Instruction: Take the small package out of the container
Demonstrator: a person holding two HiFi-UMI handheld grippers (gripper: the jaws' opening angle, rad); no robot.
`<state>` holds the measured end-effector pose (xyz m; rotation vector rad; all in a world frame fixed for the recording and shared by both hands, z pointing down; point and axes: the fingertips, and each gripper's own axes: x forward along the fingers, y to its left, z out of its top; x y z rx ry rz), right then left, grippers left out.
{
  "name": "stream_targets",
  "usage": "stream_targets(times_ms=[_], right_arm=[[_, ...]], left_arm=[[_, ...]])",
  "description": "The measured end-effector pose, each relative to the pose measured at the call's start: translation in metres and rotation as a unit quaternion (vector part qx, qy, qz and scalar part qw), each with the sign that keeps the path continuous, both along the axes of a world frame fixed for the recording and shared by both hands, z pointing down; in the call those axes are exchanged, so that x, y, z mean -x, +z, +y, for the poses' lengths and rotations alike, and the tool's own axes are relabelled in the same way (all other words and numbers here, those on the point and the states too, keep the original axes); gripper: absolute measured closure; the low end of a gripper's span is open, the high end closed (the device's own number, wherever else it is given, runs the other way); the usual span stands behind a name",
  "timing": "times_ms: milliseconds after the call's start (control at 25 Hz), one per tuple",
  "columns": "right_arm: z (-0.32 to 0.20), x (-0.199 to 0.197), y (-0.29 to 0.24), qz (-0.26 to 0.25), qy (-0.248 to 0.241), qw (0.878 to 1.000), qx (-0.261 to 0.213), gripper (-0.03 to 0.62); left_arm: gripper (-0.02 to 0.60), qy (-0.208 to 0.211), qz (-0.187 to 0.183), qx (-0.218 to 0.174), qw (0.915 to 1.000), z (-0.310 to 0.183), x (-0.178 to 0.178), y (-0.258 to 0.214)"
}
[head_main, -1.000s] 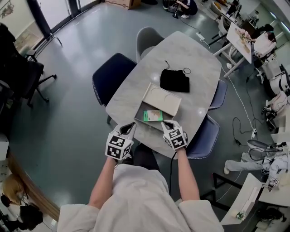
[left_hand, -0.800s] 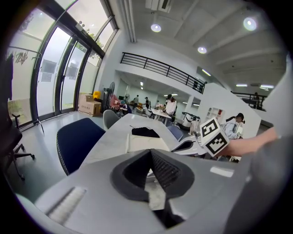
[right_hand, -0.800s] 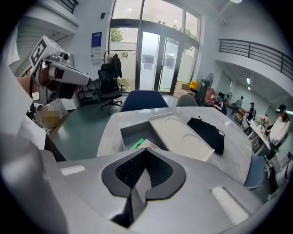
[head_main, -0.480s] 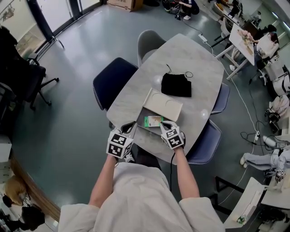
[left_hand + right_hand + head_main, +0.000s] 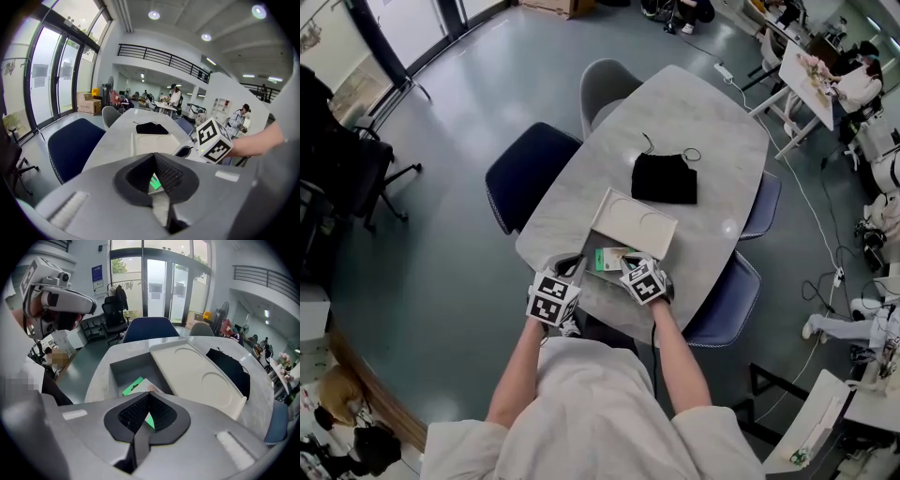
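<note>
Now, package: flat green-and-white small package [image 5: 613, 259] in grey rectangular container [image 5: 123, 367], long axis left-right in head view.
Grippers: left gripper [image 5: 153, 155] and right gripper [image 5: 149, 394] clenched, empty.

Head overhead, gripper views low (container [image 5: 123, 367] shared)

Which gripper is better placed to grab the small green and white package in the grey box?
Right. The right gripper, jaws shut, hangs over the green and white package in the grey box; the left gripper is at its edge.
</note>
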<state>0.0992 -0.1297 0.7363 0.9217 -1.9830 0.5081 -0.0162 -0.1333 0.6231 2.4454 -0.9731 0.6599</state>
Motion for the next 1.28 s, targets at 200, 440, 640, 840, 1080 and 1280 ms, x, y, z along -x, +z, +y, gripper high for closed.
stream_targets(times_ms=[200, 440, 640, 840, 1080, 1280], right_arm=[[0.000, 0.000, 0.022, 0.038, -0.022, 0.999, 0.013, 0.595], [0.008, -0.010, 0.044, 0.107, -0.051, 0.993, 0.027, 0.595], [0.020, -0.004, 0.053, 0.120, -0.060, 0.990, 0.047, 0.595], [0.026, 0.003, 0.055, 0.096, -0.061, 0.991, 0.074, 0.595], [0.001, 0.004, 0.023, 0.085, -0.114, 0.990, 0.014, 0.595], [0.008, 0.021, 0.030, 0.107, -0.233, 0.966, 0.035, 0.566]], left_arm=[[0.529, -0.012, -0.009, 0.012, 0.9998, -0.006, 0.005, 0.013], [0.529, -0.029, -0.010, 0.022, 0.9993, -0.009, 0.018, 0.022], [0.529, -0.033, -0.003, 0.024, 0.9991, -0.010, 0.020, 0.024], [0.529, -0.031, -0.003, 0.020, 0.9993, -0.010, 0.019, 0.020], [0.529, -0.032, 0.002, 0.020, 0.9993, -0.012, 0.023, 0.019], [0.529, -0.027, 0.005, 0.023, 0.9993, -0.014, 0.020, 0.024]])
